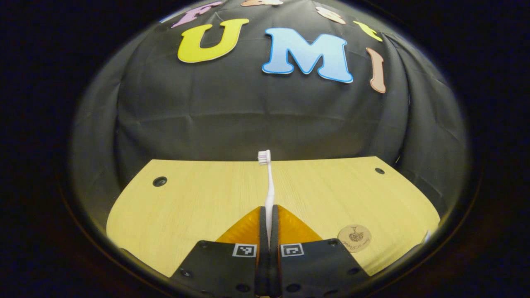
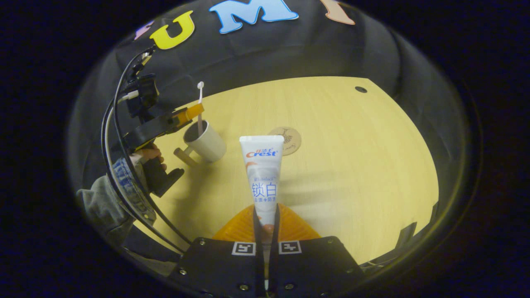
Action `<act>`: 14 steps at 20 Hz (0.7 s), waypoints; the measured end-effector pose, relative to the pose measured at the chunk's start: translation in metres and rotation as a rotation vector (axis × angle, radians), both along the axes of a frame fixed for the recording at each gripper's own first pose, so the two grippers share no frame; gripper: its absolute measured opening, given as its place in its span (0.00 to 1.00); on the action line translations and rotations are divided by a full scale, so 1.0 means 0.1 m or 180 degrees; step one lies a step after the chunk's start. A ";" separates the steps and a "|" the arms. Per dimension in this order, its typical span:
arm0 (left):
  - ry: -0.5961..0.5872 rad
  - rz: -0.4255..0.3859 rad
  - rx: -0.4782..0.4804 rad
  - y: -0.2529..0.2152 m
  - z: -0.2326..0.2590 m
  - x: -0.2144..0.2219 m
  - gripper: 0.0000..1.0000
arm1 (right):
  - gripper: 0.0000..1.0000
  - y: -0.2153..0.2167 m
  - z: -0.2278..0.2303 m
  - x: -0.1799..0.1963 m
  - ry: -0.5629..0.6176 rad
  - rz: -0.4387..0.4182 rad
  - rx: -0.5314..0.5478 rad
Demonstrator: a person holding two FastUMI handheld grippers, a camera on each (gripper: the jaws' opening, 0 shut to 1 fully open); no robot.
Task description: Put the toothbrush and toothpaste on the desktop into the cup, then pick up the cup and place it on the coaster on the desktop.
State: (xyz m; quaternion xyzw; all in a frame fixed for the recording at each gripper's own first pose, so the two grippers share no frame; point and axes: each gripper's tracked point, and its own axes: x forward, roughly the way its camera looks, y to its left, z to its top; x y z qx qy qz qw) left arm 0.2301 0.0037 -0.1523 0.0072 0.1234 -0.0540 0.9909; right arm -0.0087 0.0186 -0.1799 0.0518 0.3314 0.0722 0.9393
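- My left gripper has its fingers pinched on the toothbrush, handle between them, bristle head pointing away and up toward the black cloth wall.
- In the right gripper view that same left gripper hangs above the cup, and the toothbrush's lower end reaches down into the cup's mouth; I cannot tell whether it touches the inside.
- My right gripper has its fingers pinched on the toothpaste, the tube's flat crimped end standing away from me, above the worktop.
- The worktop is pale wood grain with small dark round holes near its far corners.
- The cup stands tilted in the fisheye, its handle toward me, left of the round coaster, near it but apart.
- In the left gripper view the coaster lies bare on the worktop, right of my fingers.
- A hand in a denim sleeve holds the left gripper, cables looping off it.
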 end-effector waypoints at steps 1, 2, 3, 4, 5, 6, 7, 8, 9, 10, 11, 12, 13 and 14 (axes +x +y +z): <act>-0.0002 0.0012 -0.0007 0.01 -0.03 -0.02 0.13 | 0.06 0.01 -0.02 -0.01 0.0023 0.0012 -0.0002; -0.0012 0.0032 -0.0005 0.02 -0.05 -0.05 0.07 | 0.06 0.03 -0.05 -0.03 0.0040 0.0025 -0.0001; -0.0021 0.0044 0.0005 0.02 -0.08 -0.08 0.07 | 0.06 0.05 -0.05 -0.03 0.0052 0.0042 -0.0009; -0.0013 0.0039 0.0019 0.01 -0.11 -0.11 0.13 | 0.06 0.06 -0.06 -0.04 0.0056 0.0056 -0.0026; 0.0034 0.0074 0.0061 0.02 -0.16 -0.15 0.10 | 0.06 0.07 -0.05 -0.04 0.0052 0.0070 -0.0040; 0.0035 0.0080 0.0110 0.04 -0.15 -0.17 0.10 | 0.06 0.09 -0.04 -0.05 0.0044 0.0083 -0.0050; 0.0035 0.0059 0.0115 0.03 -0.14 -0.22 0.12 | 0.06 0.10 -0.03 -0.05 0.0035 0.0094 -0.0054; 0.0064 0.0039 0.0100 0.00 -0.15 -0.27 0.12 | 0.06 0.11 -0.02 -0.04 0.0020 0.0103 -0.0057; 0.0066 0.0051 0.0103 0.01 -0.14 -0.32 0.12 | 0.06 0.13 0.00 -0.04 0.0003 0.0109 -0.0059; 0.0067 0.0062 0.0110 0.02 -0.14 -0.35 0.12 | 0.06 0.15 0.03 -0.02 -0.0022 0.0123 -0.0066; 0.0073 0.0059 0.0100 0.03 -0.13 -0.41 0.12 | 0.06 0.17 0.07 0.01 -0.0057 0.0139 -0.0078; 0.0084 0.0056 0.0089 0.03 -0.12 -0.48 0.12 | 0.06 0.19 0.11 0.05 -0.0096 0.0153 -0.0087; 0.0095 0.0057 0.0092 0.04 -0.12 -0.54 0.12 | 0.06 0.23 0.17 0.08 -0.0139 0.0170 -0.0082; 0.0112 0.0055 0.0100 0.05 -0.12 -0.61 0.12 | 0.06 0.27 0.22 0.17 -0.0193 0.0187 -0.0060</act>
